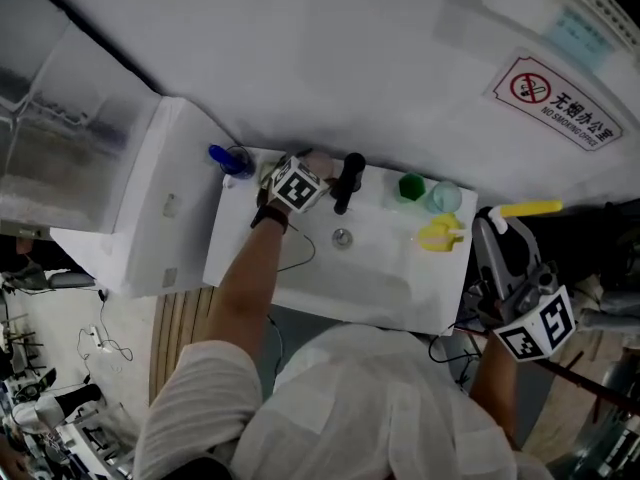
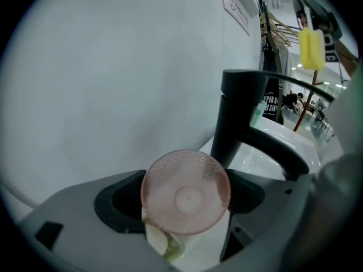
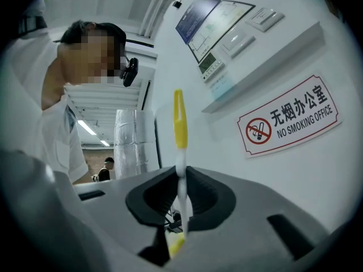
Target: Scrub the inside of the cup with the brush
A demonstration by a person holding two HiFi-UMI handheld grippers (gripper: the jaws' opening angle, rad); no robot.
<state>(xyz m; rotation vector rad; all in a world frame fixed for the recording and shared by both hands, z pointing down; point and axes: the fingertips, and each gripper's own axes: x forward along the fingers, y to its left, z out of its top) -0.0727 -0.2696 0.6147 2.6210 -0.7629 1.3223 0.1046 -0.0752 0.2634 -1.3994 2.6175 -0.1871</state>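
The pink cup (image 2: pixel 186 191) is pinched between the jaws of the left gripper (image 2: pixel 184 211) and is held at the back edge of the sink (image 1: pixel 330 303), just left of the black faucet (image 1: pixel 347 180). The left forearm is stretched forward over the sink's left half, with a dark band at the wrist. The right gripper (image 1: pixel 500 230) is kept off the sink's right edge, close to the body. Its jaws are pressed together on the thin white stem of the brush (image 1: pixel 530 208), whose yellow end is pointed away from the hand.

In the head view the cup is largely covered by the left gripper's marker cube. In the left gripper view it is seen end-on, dimpled all over, with the faucet (image 2: pixel 244 123) just beyond it. The grip on the brush stem (image 3: pixel 180 169) is shown only by the right gripper view, beside a no-smoking sign (image 3: pixel 289 123). A green object (image 1: pixel 411 186) and a yellow one (image 1: pixel 440 233) are seen at the sink's right rear corner.
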